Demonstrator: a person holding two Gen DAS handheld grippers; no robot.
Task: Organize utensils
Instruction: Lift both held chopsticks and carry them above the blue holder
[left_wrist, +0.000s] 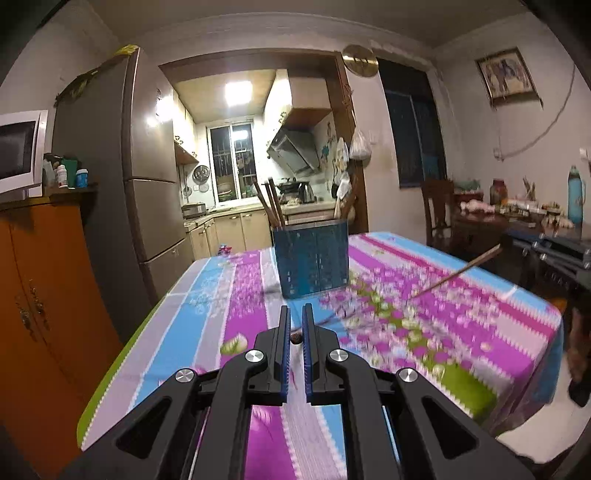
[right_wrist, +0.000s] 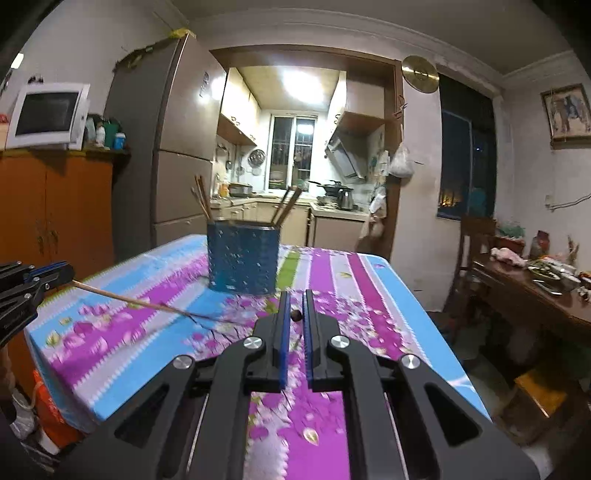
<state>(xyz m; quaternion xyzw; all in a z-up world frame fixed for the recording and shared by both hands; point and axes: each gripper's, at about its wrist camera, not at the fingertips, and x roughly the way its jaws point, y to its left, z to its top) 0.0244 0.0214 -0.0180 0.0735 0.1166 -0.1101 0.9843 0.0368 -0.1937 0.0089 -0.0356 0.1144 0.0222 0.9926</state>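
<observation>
A blue perforated utensil holder (left_wrist: 312, 258) (right_wrist: 242, 258) stands on the flowered tablecloth (left_wrist: 221, 295) with several brown chopsticks (left_wrist: 271, 203) (right_wrist: 203, 199) upright in it. My left gripper (left_wrist: 296, 314) (right_wrist: 68, 274) is shut on a chopstick (right_wrist: 140, 303), whose brown end (left_wrist: 296, 336) shows between the pads. My right gripper (right_wrist: 295, 297) (left_wrist: 511, 242) is shut on another chopstick (left_wrist: 458, 273), its end (right_wrist: 295, 315) showing between the blue pads. Both grippers hover above the table, short of the holder, one on each side. Some dark thin lines lie blurred on the cloth in front of the holder.
A grey fridge (left_wrist: 147, 166) and an orange cabinet (left_wrist: 44, 295) with a microwave (left_wrist: 18, 151) stand to the left. A wooden chair (left_wrist: 437, 210) and a cluttered side table (right_wrist: 535, 291) are to the right. A kitchen doorway opens behind the table.
</observation>
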